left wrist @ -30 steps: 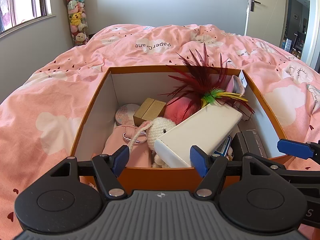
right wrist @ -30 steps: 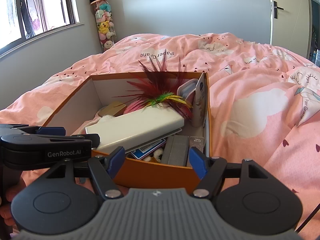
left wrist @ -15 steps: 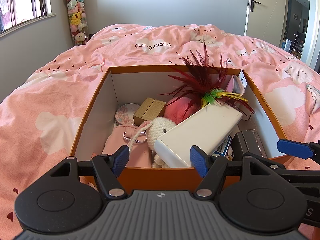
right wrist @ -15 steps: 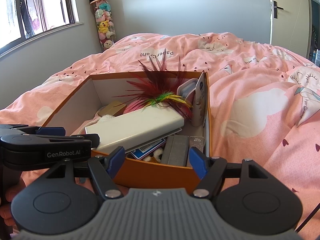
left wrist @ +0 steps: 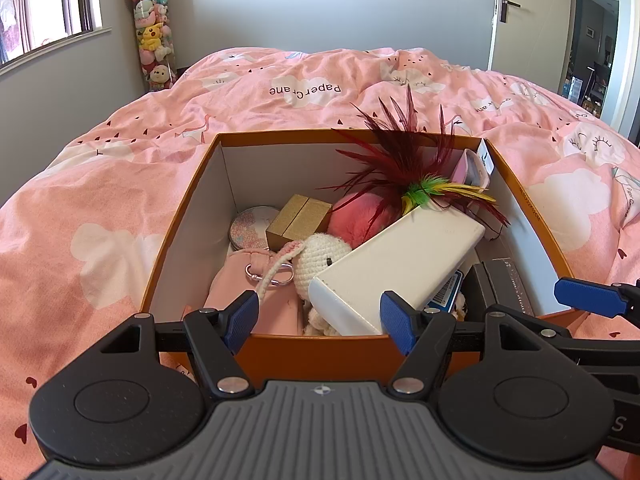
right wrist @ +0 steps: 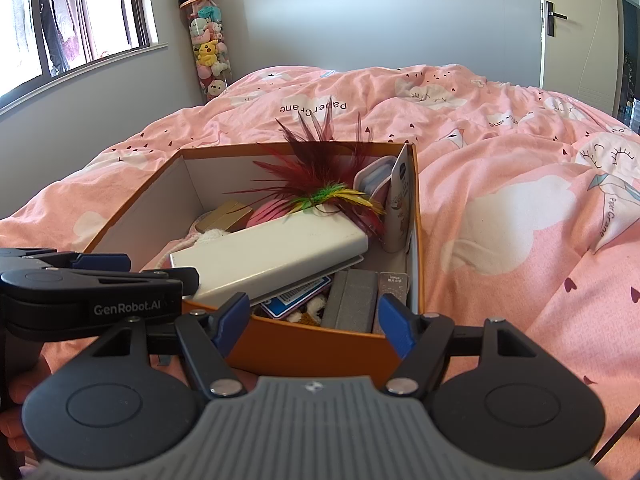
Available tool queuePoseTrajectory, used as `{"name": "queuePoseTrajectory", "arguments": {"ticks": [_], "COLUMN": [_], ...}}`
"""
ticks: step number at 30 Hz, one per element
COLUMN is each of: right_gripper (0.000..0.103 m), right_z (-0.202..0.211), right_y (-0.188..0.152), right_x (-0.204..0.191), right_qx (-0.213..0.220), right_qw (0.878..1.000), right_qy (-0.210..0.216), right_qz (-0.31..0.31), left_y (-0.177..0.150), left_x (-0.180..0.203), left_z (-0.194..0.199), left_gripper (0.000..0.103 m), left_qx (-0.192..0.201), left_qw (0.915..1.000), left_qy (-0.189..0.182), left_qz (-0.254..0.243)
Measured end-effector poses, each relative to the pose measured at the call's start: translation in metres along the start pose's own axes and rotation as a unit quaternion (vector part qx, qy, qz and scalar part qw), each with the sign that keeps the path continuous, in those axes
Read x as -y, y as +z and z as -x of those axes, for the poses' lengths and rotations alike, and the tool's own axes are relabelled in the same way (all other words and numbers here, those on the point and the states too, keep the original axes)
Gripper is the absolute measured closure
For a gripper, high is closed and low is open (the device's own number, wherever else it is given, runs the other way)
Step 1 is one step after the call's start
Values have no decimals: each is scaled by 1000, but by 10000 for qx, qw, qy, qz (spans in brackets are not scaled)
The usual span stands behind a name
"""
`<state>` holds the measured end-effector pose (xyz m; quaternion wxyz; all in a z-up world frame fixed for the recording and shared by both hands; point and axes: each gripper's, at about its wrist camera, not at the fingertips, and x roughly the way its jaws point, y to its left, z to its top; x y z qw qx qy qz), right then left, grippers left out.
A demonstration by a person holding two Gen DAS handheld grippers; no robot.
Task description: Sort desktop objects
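Both claws stand spread with nothing between them: the left gripper [left wrist: 319,317] and the right gripper [right wrist: 313,319] hang side by side at the near wall of the orange box [left wrist: 184,216], aimed down into it. Inside, a white case [left wrist: 400,256] leans over a crochet toy [left wrist: 316,258], and what lies beneath it, perhaps cards, is mostly hidden. Nothing has shifted since the earlier frames.

Pink-duvet bed [left wrist: 120,184] w/ open orange box [left wrist: 320,354] atop.
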<state>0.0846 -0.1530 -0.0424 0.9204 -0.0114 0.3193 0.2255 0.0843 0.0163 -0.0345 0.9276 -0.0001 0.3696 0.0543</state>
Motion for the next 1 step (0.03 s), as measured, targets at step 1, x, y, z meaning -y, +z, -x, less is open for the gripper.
{"name": "queuePoseTrajectory", "arguments": {"ticks": [1], "right_gripper": [30], "right_z": [0], "right_y": [0], "right_x": [0], "right_qx": [-1], "right_qw": [10000], "right_qy": [-1], "right_qz": [0], "left_y": [0], "left_x": [0], "left_z": [0], "left_gripper": [24], "left_qx": [-1], "left_qw": [10000], "left_qy": [2], "left_qz": [-1]}}
